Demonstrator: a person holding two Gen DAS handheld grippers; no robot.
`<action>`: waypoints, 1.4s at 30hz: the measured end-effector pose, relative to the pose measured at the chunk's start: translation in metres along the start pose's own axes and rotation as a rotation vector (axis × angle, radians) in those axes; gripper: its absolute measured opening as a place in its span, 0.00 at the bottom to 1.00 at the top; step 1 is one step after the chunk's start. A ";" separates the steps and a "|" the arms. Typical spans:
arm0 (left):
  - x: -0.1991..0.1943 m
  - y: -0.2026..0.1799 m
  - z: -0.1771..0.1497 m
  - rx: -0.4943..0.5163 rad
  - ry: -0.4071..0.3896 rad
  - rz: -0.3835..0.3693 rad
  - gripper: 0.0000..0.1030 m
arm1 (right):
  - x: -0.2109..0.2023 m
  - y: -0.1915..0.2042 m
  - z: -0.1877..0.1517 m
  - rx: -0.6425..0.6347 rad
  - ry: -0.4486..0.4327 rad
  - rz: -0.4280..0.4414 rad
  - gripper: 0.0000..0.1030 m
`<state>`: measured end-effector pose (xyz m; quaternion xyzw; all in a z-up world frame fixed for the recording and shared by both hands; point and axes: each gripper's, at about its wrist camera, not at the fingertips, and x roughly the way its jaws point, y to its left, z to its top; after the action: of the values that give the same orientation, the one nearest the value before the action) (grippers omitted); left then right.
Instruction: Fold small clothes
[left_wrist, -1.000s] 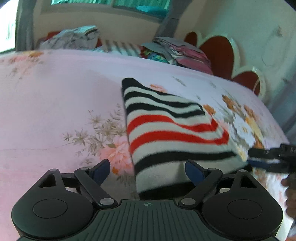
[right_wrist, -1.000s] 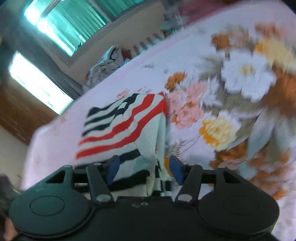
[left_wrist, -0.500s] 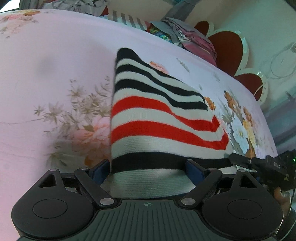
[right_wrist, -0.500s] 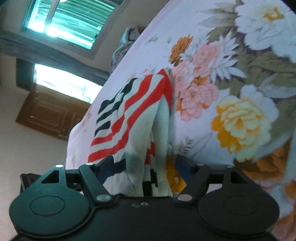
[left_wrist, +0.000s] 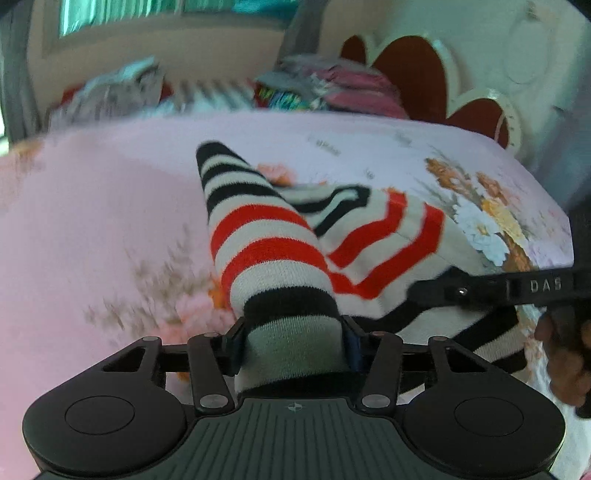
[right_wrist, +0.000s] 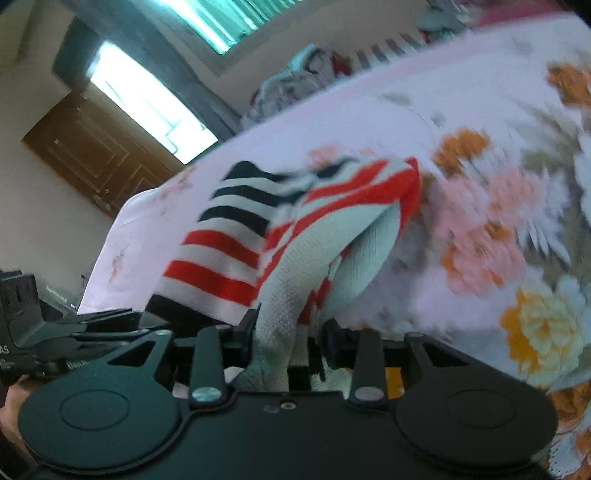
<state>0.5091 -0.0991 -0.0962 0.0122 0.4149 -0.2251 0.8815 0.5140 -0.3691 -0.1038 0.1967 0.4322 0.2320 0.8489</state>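
A small knitted garment with black, white and red stripes (left_wrist: 280, 243) lies on the pink floral bedsheet (left_wrist: 92, 221). My left gripper (left_wrist: 293, 341) is shut on its near left edge, which is bunched and raised. My right gripper (right_wrist: 290, 341) is shut on the near right edge, also bunched and lifted. The garment (right_wrist: 236, 243) sags between the two grips, its far end resting on the sheet. The right gripper shows in the left wrist view (left_wrist: 491, 290), and the left gripper in the right wrist view (right_wrist: 55, 325).
Piles of other clothes (left_wrist: 325, 88) and bedding (left_wrist: 110, 92) lie along the bed's far side. A red scalloped headboard (left_wrist: 413, 70) stands at the far right. A window and a brown door (right_wrist: 92, 151) are behind the bed.
Both grippers have closed on the garment's near edge and lifted it. The flat garment is now bunched and raised at its near end.
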 end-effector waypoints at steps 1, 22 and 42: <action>-0.009 0.004 0.002 0.014 -0.017 -0.001 0.49 | 0.001 0.014 0.002 -0.024 -0.001 -0.006 0.33; -0.084 0.295 -0.105 -0.373 -0.076 0.081 0.79 | 0.188 0.186 -0.030 -0.206 0.129 0.017 0.33; -0.072 0.335 -0.053 -0.260 -0.099 0.025 0.63 | 0.188 0.184 0.011 -0.069 0.047 -0.154 0.37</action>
<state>0.5665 0.2410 -0.1332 -0.1079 0.3962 -0.1588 0.8979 0.5791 -0.1145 -0.1200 0.1279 0.4577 0.1851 0.8601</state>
